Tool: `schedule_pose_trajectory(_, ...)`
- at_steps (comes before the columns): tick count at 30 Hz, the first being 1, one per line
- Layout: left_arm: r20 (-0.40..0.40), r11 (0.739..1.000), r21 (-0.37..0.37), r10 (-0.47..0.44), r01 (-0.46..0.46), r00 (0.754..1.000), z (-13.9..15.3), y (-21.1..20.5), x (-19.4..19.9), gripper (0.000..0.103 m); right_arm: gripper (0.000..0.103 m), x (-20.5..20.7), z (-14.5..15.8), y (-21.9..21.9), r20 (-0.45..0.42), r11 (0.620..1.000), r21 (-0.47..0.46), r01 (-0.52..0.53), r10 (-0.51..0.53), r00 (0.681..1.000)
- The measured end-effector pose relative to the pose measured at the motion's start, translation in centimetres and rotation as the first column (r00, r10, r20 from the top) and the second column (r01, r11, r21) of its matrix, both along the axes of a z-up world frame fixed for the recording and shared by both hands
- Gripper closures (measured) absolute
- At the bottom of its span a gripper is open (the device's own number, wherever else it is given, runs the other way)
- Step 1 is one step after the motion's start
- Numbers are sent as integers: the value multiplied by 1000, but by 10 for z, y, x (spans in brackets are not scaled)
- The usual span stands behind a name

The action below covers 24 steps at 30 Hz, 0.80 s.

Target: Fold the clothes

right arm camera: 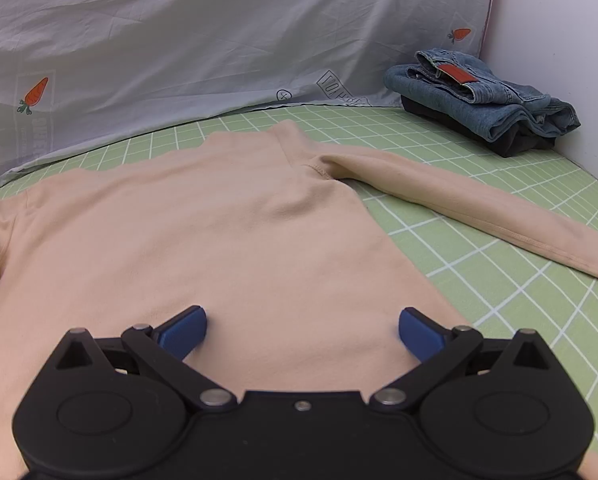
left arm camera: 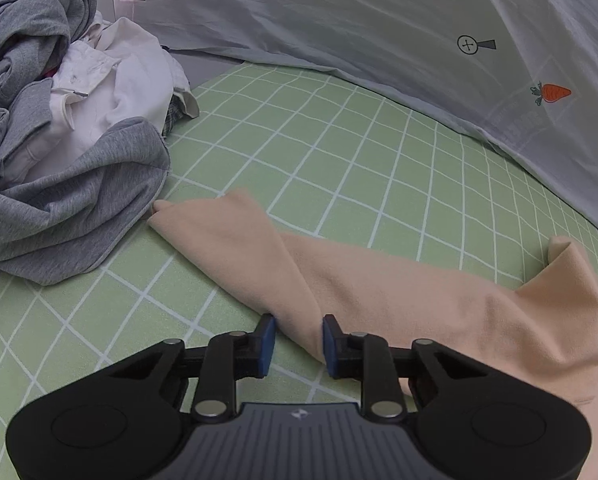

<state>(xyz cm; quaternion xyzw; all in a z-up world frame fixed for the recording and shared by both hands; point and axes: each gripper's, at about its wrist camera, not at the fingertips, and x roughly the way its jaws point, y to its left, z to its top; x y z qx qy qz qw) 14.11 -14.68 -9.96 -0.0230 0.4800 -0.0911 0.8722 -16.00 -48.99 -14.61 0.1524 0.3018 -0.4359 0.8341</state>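
A peach long-sleeved top (right arm camera: 203, 216) lies flat on the green checked sheet (right arm camera: 511, 280). Its right sleeve (right arm camera: 479, 204) stretches out to the right. Its left sleeve (left arm camera: 259, 248) lies folded over in the left wrist view. My left gripper (left arm camera: 299, 340) sits low over that sleeve, its jaws narrowed around the sleeve's fold with a gap still showing. My right gripper (right arm camera: 303, 328) is wide open above the body of the top, near its lower hem, and holds nothing.
A heap of grey and white clothes (left arm camera: 59, 128) lies at the left. Folded jeans on a dark garment (right arm camera: 483, 96) sit at the back right by the white wall (right arm camera: 559, 40). A pale carrot-print quilt (right arm camera: 179, 48) runs along the back.
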Motion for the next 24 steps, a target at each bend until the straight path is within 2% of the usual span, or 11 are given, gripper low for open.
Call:
schedule_pose_trajectory(3,-11,999,-36,37,-37,999,2,15,-15,90,0,0,0,0,1,1000,1,0,0,1000)
schedule_pose_trajectory(8,-49,992,-49,117,-119,992,6,44,-50,90,0,-1,0,0,3,1000,1,2,-2,1000)
schedule_pose_trajectory(11,-85,988,-68,131,-137,988,7,60,-72,86,0,-1,0,0,3,1000,2,3,-3,1000)
schedule_pose_trajectory(16,-114,987,-48,147,-153,983,10,74,-96,86,0,-1,0,0,4,1000,2,5,-5,1000)
schedule_pose_trajectory(21,-70,986,-69,146,-150,987,19,74,-96,87,0,0,0,1,4,1000,2,7,-7,1000)
schedule_pose_trajectory(23,-52,986,-77,145,-149,988,23,74,-95,85,0,0,0,0,5,1000,2,7,-7,1000)
schedule_pose_trajectory(24,-43,986,-81,145,-148,988,25,74,-95,80,0,0,0,0,5,1000,2,8,-8,1000)
